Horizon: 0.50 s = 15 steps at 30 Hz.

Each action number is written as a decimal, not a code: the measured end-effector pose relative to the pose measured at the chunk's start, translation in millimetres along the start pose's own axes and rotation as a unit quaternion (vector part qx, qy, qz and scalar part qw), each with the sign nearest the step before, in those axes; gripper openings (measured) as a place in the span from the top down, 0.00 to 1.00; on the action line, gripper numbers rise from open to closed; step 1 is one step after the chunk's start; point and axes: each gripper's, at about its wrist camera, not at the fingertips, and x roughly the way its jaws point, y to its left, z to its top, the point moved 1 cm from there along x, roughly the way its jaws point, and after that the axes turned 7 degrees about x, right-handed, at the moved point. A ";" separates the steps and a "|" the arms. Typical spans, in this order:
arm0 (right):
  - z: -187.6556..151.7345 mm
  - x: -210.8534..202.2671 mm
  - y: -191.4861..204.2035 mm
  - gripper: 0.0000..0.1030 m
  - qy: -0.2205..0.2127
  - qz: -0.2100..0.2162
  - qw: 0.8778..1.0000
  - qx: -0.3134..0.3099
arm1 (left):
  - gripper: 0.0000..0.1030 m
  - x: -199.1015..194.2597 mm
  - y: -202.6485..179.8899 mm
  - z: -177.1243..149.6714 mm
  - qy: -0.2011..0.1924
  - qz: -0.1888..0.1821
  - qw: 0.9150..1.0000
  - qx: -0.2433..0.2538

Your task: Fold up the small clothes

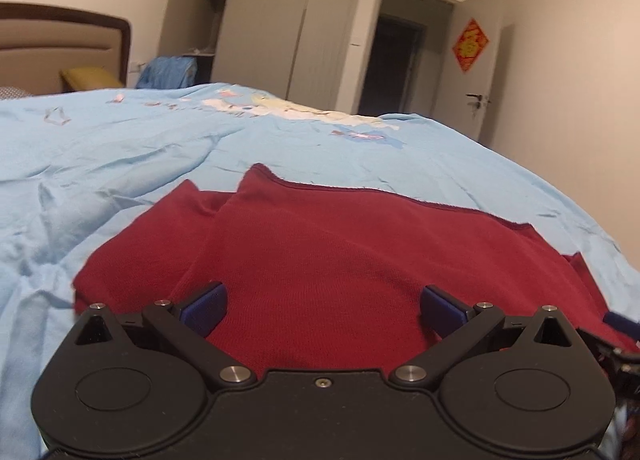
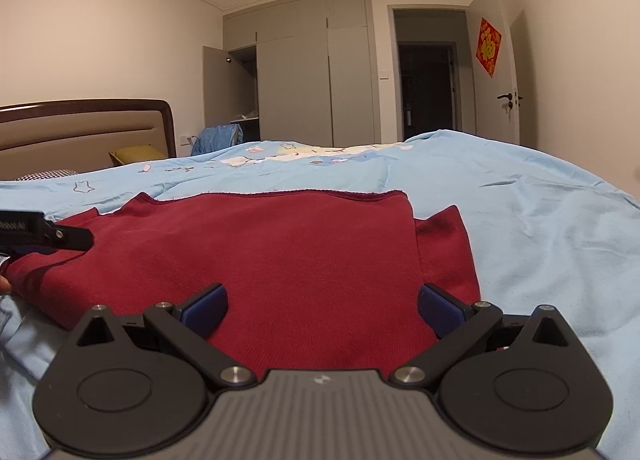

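Dark red top [image 1: 320, 260] lying flat on a light blue bedspread [image 1: 120, 147] with cartoon pictures on it. Partly folded, with one side flap [image 1: 152, 236] laid under the main part and a sleeve piece [image 2: 444, 252] sticking out at the other side. Far hem [image 2: 280, 192] running straight across, a bit frayed.

Left gripper [image 1: 322, 306] low over the near edge of the red top, jaws wide apart, blue pads [image 1: 206, 306] on each side, nothing held between them. Right gripper [image 2: 322, 306] low over the near edge too, jaws wide apart, blue pads [image 2: 208, 306] resting by the cloth, nothing pinched. Left gripper [image 2: 44, 234] also seen from the right wrist camera, at the left edge of the cloth.

Brown and tan headboard [image 2: 84, 131] at the far left. Yellow pillow [image 2: 136, 153] beside it. Grey wardrobe [image 2: 304, 71] at the back with one door open. Dark doorway [image 2: 428, 83] next to it. Red diamond paper sign [image 2: 488, 47] on the white door [image 2: 500, 99].
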 end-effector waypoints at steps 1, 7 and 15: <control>-0.5 -0.9 0.7 0.00 -0.001 -0.004 1.000 0.002 | 0.01 -6.6 1.4 1.9 0.000 0.002 1.000 -0.009; -5.9 -5.9 5.4 0.00 -0.013 -0.029 0.999 0.009 | 0.00 -49.7 25.1 -2.5 0.006 0.007 0.993 -0.116; -8.6 -8.6 6.1 0.00 -0.018 -0.037 0.999 0.008 | 0.01 -70.5 38.0 -39.1 0.025 0.007 0.978 -0.206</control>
